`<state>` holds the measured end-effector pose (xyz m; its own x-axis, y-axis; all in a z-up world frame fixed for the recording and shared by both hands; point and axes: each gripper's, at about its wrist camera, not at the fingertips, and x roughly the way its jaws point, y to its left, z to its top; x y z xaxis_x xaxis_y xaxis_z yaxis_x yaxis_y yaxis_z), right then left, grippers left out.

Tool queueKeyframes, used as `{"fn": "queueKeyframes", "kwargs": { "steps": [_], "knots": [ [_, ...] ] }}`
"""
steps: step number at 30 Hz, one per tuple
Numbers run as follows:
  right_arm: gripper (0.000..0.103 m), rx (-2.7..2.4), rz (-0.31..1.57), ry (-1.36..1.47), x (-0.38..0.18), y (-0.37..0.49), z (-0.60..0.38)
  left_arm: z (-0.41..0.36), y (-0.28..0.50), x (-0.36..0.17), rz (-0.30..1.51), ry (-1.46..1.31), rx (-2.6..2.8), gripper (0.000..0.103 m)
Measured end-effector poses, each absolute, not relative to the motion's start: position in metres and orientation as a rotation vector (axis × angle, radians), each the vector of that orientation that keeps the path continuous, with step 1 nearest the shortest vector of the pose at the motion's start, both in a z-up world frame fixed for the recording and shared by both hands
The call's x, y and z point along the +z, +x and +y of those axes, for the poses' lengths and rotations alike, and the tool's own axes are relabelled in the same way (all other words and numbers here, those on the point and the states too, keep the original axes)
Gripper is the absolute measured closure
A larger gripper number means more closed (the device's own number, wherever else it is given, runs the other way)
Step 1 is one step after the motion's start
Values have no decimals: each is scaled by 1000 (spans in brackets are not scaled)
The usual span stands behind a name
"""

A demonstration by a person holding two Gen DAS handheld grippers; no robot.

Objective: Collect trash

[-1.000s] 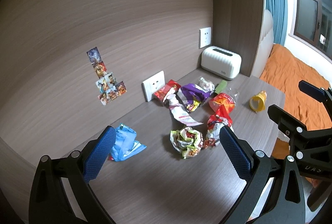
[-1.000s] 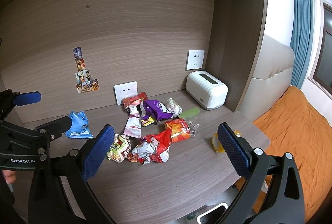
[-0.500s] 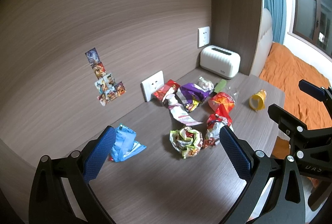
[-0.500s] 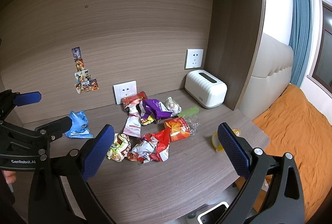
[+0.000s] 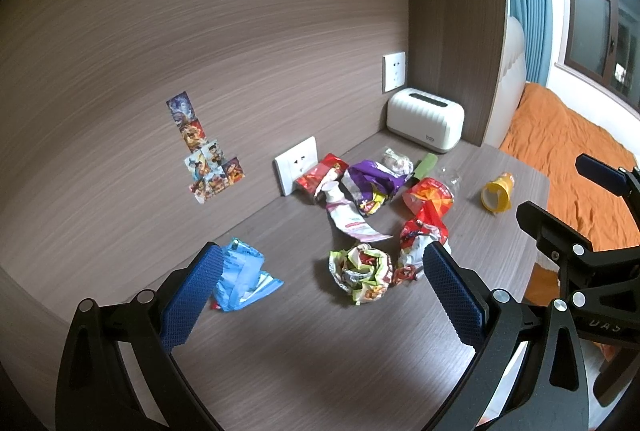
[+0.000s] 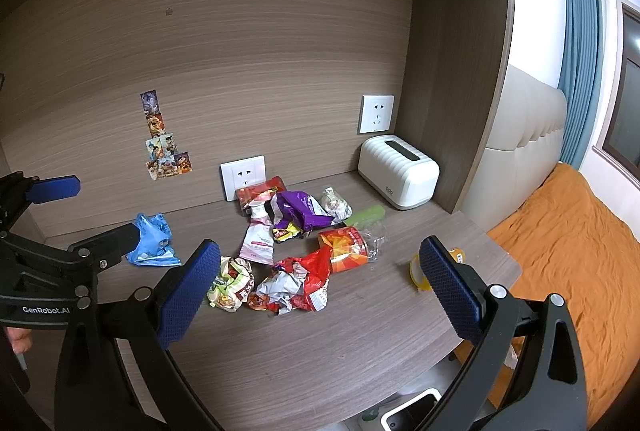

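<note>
Crumpled snack wrappers lie scattered on a wooden desk (image 5: 320, 351): a green-white ball (image 5: 360, 271) (image 6: 232, 283), a red-silver bag (image 5: 420, 243) (image 6: 296, 283), a red-orange packet (image 6: 346, 249), a purple bag (image 5: 370, 179) (image 6: 298, 209), a pink-white pouch (image 6: 258, 241), and a blue bag (image 5: 240, 273) (image 6: 154, 241) apart at the left. A yellow cup (image 5: 496, 191) (image 6: 420, 271) lies on its side at the right. My left gripper (image 5: 316, 295) is open and empty above the desk, short of the wrappers. My right gripper (image 6: 320, 295) is open and empty, also held back from the pile.
A white ribbed box (image 6: 398, 171) stands at the back right corner by a wall socket (image 6: 376, 113). A second socket (image 6: 242, 177) sits behind the pile. Stickers (image 6: 162, 147) are on the wall. A bed with an orange cover (image 6: 580, 251) lies right of the desk edge.
Both views have shifted only slightly; the grippers stay open and nothing on the desk has moved.
</note>
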<state>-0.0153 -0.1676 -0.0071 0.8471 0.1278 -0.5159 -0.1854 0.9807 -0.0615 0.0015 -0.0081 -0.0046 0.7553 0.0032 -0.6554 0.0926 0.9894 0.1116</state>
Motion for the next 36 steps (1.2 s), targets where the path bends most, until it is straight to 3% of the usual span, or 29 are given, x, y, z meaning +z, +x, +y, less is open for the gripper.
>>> {"fn": "queueKeyframes", "kwargs": {
  "steps": [36],
  "knots": [
    [4, 242, 606, -151, -21, 19, -136, 26, 23, -25, 737, 96, -1, 5]
  ]
}}
